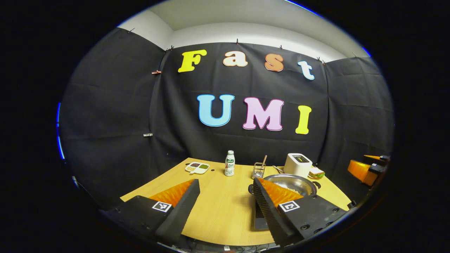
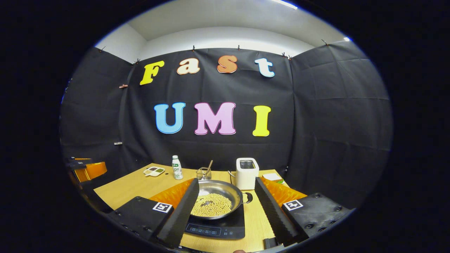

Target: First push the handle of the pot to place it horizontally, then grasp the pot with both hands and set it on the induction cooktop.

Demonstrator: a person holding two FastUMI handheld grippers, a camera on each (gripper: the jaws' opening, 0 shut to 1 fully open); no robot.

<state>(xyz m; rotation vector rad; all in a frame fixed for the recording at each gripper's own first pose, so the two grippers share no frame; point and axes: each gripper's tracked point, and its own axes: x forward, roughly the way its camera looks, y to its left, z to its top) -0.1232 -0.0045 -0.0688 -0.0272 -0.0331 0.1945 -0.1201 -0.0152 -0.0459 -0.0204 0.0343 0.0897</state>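
Note:
A steel pot holding yellow beans sits on the black induction cooktop; its small dark handle points right. My right gripper is open, and the pot lies between and just beyond its fingers, untouched. In the left gripper view the pot sits at the right, partly hidden by my right-hand finger, with a strip of cooktop below it. My left gripper is open over bare table, holding nothing. The left gripper also appears at the far left of the right gripper view.
On the wooden table stand a white bottle, a seasoning dish, a wire basket, a white toaster and a sandwich, all along the back. The right gripper hangs off the right side.

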